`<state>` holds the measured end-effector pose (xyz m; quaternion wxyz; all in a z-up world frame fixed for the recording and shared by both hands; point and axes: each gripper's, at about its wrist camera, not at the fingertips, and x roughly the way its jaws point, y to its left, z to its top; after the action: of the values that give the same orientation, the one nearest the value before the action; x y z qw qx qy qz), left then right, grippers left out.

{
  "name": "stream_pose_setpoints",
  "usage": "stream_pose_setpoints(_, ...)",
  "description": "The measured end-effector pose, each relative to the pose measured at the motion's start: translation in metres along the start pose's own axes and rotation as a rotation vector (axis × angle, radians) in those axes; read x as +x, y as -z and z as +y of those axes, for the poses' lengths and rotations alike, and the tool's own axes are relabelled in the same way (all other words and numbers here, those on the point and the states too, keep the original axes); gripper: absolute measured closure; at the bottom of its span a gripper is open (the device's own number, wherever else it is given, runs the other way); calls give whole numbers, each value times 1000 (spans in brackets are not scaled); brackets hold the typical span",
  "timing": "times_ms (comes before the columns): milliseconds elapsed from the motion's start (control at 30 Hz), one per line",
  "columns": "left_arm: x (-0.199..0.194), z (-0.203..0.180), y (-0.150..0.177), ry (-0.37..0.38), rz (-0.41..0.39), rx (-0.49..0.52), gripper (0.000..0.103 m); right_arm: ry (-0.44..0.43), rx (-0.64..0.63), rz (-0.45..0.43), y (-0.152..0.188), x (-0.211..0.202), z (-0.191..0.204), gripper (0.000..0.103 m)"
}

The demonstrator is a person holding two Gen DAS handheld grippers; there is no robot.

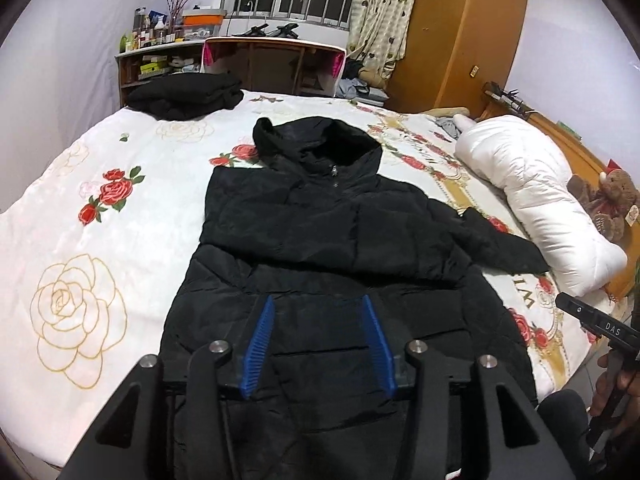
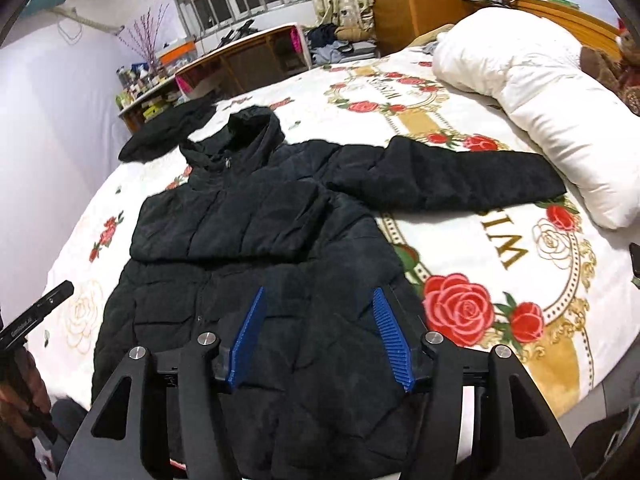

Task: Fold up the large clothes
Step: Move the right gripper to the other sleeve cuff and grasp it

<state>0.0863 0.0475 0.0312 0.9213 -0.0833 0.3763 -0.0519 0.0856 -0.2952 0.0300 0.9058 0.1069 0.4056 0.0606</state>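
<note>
On the floral bed (image 1: 80,208), black jacket (image 1: 320,232) lies hood away; both claws (image 1: 318,340) (image 2: 320,336) gape empty

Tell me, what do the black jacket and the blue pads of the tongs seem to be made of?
The black jacket: probably synthetic shell with padding; it shows quilted seams, puffy panels and a faint sheen. The blue pads: likely moulded plastic or rubber, matte, with fine ribs; which one is unclear.
</note>
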Motion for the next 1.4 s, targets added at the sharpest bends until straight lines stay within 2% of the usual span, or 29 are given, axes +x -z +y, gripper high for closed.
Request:
stream_pose_setpoints(133, 1, -10, -4, 11, -4, 11, 48, 3, 30, -26, -5, -9, -12, 44)
stream_pose_setpoints(267, 10, -20, -7, 13, 4, 28, 46, 19, 50, -38, -12, -6, -25, 36)
stream_pose_setpoints(600, 53, -41, -23, 4, 36, 65, 44, 92, 126, -40, -32, 24, -76, 36)
stream_pose_setpoints(1133, 146, -137, -47, 92, 82, 232, 44, 231, 232, -12, -57, 80, -184, 36)
stream_pose_setpoints(1400, 189, -158, -49, 89, 121, 280, 44, 295, 323, -1, -70, 121, -252, 36)
